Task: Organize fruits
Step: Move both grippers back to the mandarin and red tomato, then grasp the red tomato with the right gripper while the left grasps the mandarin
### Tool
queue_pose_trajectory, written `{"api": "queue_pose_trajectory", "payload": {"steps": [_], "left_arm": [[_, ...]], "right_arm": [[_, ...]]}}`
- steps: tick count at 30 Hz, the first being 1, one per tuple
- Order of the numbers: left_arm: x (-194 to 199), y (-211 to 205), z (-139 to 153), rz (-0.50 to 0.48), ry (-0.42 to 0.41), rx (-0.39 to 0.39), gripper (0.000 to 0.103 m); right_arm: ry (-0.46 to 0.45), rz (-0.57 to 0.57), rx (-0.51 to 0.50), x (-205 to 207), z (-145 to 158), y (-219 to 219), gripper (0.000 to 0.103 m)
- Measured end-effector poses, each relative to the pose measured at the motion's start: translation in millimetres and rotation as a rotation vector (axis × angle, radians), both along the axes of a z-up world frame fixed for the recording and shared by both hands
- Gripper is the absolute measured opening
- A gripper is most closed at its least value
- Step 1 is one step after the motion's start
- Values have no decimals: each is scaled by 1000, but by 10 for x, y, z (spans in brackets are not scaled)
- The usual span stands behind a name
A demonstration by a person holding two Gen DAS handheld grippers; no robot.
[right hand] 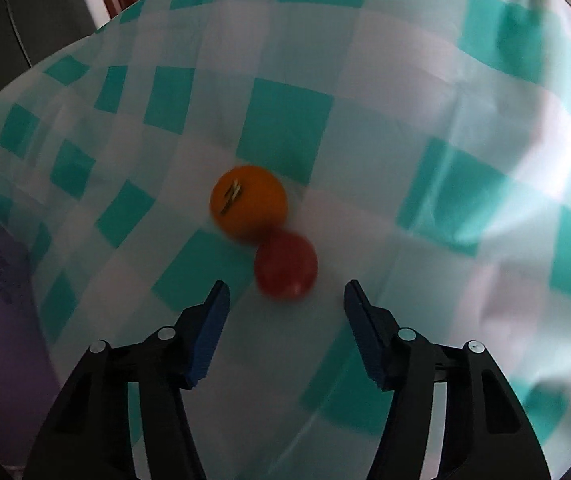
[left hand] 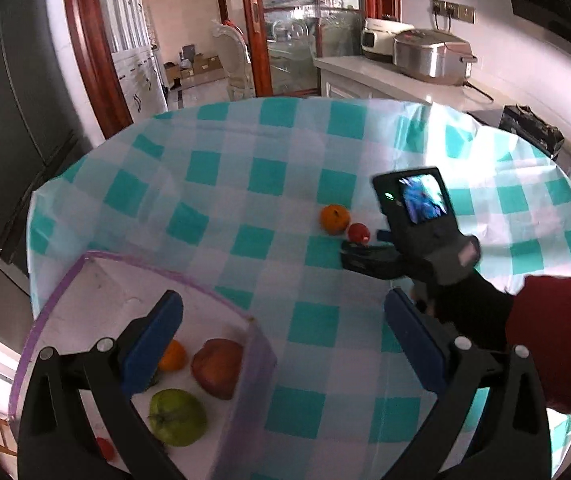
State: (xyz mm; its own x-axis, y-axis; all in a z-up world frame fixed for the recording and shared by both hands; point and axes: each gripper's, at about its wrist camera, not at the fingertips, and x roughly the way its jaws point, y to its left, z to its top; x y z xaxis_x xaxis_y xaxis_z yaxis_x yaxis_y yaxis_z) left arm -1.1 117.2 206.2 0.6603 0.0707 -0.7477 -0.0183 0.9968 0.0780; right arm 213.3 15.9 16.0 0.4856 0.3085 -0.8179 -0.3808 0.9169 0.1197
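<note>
1. Under both grippers a table (left hand: pixel 269 184) is lying, draped in a teal-and-white checked plastic cloth that is wrinkling and catching glare toward its far right side.
2. Beyond the table's far edge, ahead of the left gripper (left hand: pixel 285 328), a red-framed doorway (left hand: pixel 97 52) is opening onto a pale room with a white chair (left hand: pixel 233 64); to the far right a white counter (left hand: pixel 369 72) is carrying a silver cooker (left hand: pixel 429 54) and a white appliance (left hand: pixel 381 38).
3. Just below and left of the left gripper, a white box (left hand: pixel 97 292) with a purple rim is sitting at the table's near left edge, holding an orange fruit (left hand: pixel 173 356), a reddish apple (left hand: pixel 219 366), a green fruit (left hand: pixel 177 416) and a small red fruit (left hand: pixel 105 448) partly hidden by the gripper frame.
4. The left gripper is hanging spread wide over the box's right wall with nothing between its blue pads (left hand: pixel 153 344).
5. Ahead and right of it, a gloved hand (left hand: pixel 457 276) with a red sleeve (left hand: pixel 565 344) is holding the right gripper (right hand: pixel 287 300) low over the cloth.
6. Directly in front of the right gripper's tips, a red tomato (right hand: pixel 285 264) is resting on the cloth, touching an orange (right hand: pixel 249 202) just beyond it to the left.
7. The right gripper's jaws are standing partly apart, gripping nothing; the tomato is lying just ahead of the gap, and the orange is crowding its far side.
8. That view is blurring.
</note>
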Motion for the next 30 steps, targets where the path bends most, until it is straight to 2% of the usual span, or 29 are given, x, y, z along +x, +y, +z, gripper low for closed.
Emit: {"api": "queue_pose_trajectory", "payload": {"steps": [1, 2, 3, 6, 11, 15, 18, 22, 26, 30], "left_arm": [[30, -21, -17, 0, 4, -1, 101], [75, -45, -37, 0, 10, -3, 101], [120, -63, -54, 2, 14, -5, 101], [302, -109, -88, 18, 17, -23, 101], [722, -220, -142, 37, 6, -103, 101], [1106, -338, -261, 67, 4, -149, 101], [1496, -443, -536, 106, 40, -158, 101], [1902, -513, -1020, 151, 99, -93, 101], [2193, -489, -1428, 147, 141, -91, 88], [2347, -417, -1655, 143, 163, -96, 76]], "right_arm": [[-13, 17, -10, 35, -5, 37, 56], [-24, 34, -19, 60, -8, 71, 52], [-42, 53, -36, 74, -12, 104, 43], [-67, 74, -49, 52, -21, 85, 32], [-80, 54, -35, -135, -37, -258, 31], [-65, -20, -5, -272, -44, -682, 31], [-71, -49, -8, -433, -60, -943, 31], [-73, -62, 2, -617, -64, -1060, 31], [-73, -67, 9, -616, -78, -1074, 31], [-66, -68, 31, -588, -97, -1067, 31]]}}
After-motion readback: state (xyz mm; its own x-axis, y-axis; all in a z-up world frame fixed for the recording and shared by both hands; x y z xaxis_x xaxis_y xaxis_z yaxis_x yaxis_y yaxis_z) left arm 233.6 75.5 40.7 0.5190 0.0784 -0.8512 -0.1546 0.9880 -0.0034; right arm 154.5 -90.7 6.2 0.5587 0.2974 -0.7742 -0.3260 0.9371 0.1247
